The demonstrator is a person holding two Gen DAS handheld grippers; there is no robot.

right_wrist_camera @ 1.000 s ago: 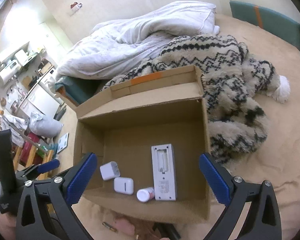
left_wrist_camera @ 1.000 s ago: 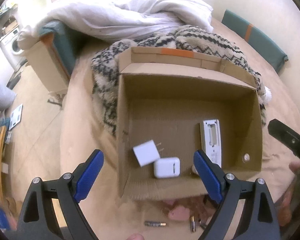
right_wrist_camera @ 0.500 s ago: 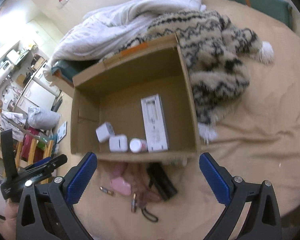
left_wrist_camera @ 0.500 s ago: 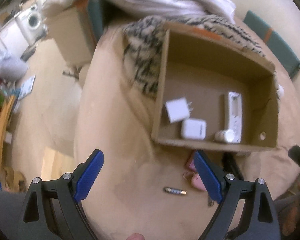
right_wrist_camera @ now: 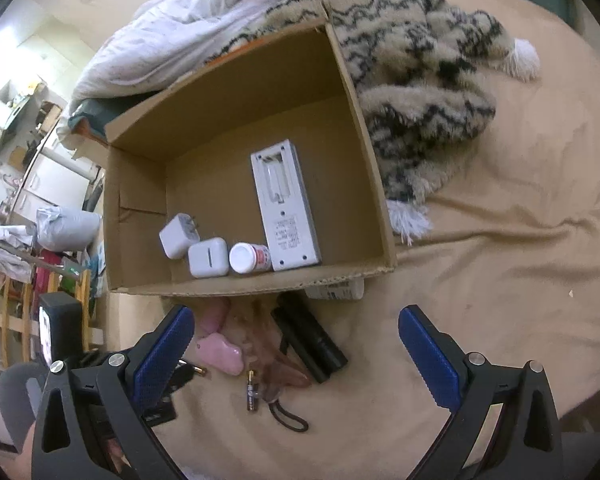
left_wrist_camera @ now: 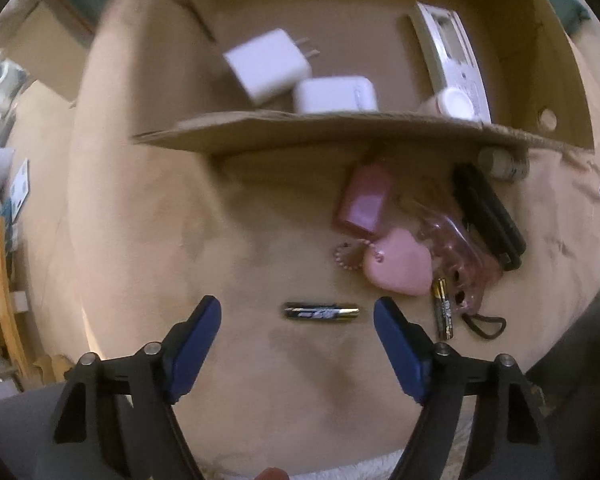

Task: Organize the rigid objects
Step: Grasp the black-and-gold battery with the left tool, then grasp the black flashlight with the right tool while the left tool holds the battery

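Observation:
A black-and-gold battery (left_wrist_camera: pixel 321 312) lies crosswise on the tan bedsheet in front of the cardboard box (left_wrist_camera: pixel 300 128). My left gripper (left_wrist_camera: pixel 296 318) points straight down over it. Its blue jaws are closing with the battery between them, and the pads stand apart from its ends. A second battery (left_wrist_camera: pixel 443 309) lies beside a pink heart (left_wrist_camera: pixel 400 266). My right gripper (right_wrist_camera: pixel 296 326) hangs open above a black flashlight (right_wrist_camera: pixel 310 342), holding nothing. Inside the box (right_wrist_camera: pixel 236 286) lie a white charger (right_wrist_camera: pixel 178 236), a white case (right_wrist_camera: pixel 208 258), a pill bottle (right_wrist_camera: pixel 249 258) and a white remote (right_wrist_camera: pixel 284 208).
A pink block (left_wrist_camera: pixel 366 200), a clear pink item (left_wrist_camera: pixel 452 240) with a black cord loop (left_wrist_camera: pixel 486 326), and a white bottle (right_wrist_camera: pixel 336 290) under the box's front flap crowd the sheet. A patterned fleece (right_wrist_camera: pixel 420 92) and a white duvet (right_wrist_camera: pixel 172 40) lie behind the box.
My left gripper dropped from over the box to just above the battery, and its jaws narrowed. My right gripper sank and tipped down toward the items in front of the box.

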